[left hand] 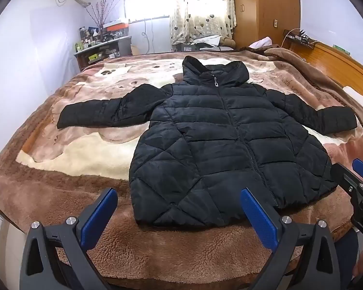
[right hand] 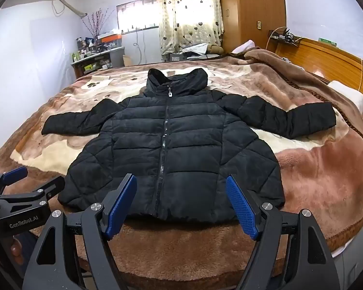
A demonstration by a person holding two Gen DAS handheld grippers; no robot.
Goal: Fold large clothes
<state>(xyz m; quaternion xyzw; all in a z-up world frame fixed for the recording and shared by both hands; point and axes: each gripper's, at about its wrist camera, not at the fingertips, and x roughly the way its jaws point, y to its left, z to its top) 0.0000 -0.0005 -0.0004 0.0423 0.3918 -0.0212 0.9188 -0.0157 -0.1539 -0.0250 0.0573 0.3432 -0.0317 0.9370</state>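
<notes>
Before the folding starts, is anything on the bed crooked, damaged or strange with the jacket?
Nothing stands out. The black puffer jacket lies flat, front up and zipped, on the brown blanket, both sleeves spread sideways and the hood at the far end. Both claws, left and right, are open near the hem, holding nothing.

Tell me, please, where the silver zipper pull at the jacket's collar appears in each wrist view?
Left wrist view: the zipper pull sits upper centre, right of the midline.
Right wrist view: the zipper pull sits upper centre, left of the midline.
Shared landmark: the heart-print curtain behind the bed.
</notes>
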